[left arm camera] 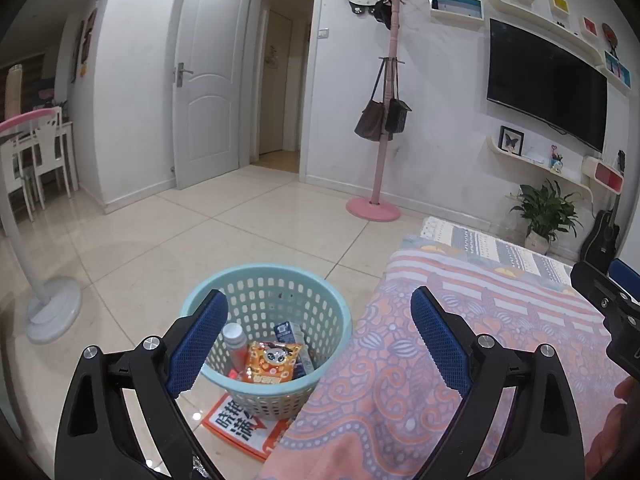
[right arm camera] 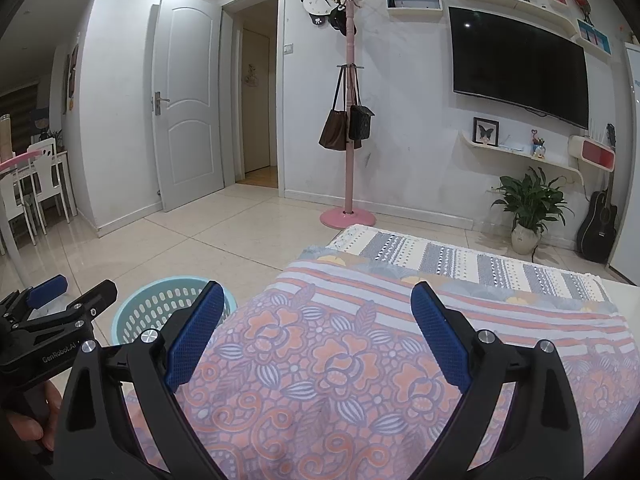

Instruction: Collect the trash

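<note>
I have both grippers spread wide and holding nothing. The left gripper (left arm camera: 318,336) hangs over the basket (left arm camera: 266,280), which stands on the floor (left arm camera: 180,240) just beside the cloth (left arm camera: 460,340); the right gripper (right arm camera: 318,336) hovers over that cloth, with the basket (right arm camera: 160,304) down to its left.

The trash is already in the basket: a snack pack (left arm camera: 272,362), a bottle (left arm camera: 235,344) leaning on the wall, and a small box (left arm camera: 294,334). An orange sheet (left arm camera: 240,428) lies flat on the floor, pinned under the basket's base.

My worry is that sheet, if it counts as trash. It is thin and flat on glossy tile, so a finger could skate over it without getting an edge, and pulling it while the basket sits on it could drag or tip the light basket and spill the contents. The cloth's draped edge touches the basket side, and a low pass could snag it.

The basket is pale blue plastic, round, tapering downward, its wall perforated with rows of holes. The pack is shiny, crinkled foil. The bottle is a smooth cylinder with a grey cap. The cloth is soft, printed with orange flowers and stripes. My finger pads (left arm camera: 196,344) are blue and finely dimpled.
</note>
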Demonstrator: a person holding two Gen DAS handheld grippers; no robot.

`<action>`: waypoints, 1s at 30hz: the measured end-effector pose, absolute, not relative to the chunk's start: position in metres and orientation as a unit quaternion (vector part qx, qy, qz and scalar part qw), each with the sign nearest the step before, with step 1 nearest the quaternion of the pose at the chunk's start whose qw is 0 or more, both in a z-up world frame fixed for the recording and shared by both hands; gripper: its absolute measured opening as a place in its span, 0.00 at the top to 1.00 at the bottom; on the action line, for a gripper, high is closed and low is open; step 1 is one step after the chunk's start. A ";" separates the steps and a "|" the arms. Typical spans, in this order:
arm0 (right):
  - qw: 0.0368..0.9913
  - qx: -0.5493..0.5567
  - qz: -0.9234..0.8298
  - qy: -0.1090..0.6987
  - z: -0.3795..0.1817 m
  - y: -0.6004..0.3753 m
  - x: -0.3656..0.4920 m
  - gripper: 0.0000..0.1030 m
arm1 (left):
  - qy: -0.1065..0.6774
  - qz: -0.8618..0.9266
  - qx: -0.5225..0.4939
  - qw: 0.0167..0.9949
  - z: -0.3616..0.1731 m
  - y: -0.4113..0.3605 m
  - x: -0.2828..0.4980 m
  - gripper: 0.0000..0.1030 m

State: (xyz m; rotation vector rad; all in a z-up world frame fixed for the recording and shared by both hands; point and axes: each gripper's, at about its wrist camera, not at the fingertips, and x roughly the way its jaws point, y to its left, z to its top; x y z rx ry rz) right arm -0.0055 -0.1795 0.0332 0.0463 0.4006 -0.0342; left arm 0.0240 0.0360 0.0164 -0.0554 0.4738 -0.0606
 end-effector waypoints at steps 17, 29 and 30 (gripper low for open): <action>0.979 0.024 -0.016 0.202 0.030 -0.177 -0.004 0.13 | 0.229 -0.032 -0.025 0.973 0.021 0.034 0.023 0.12; 0.979 0.026 -0.015 0.203 0.030 -0.177 -0.004 0.13 | 0.232 -0.027 -0.026 0.972 0.020 0.036 0.023 0.12; 0.979 0.026 -0.014 0.204 0.029 -0.177 -0.004 0.13 | 0.233 -0.026 -0.027 0.972 0.020 0.035 0.024 0.12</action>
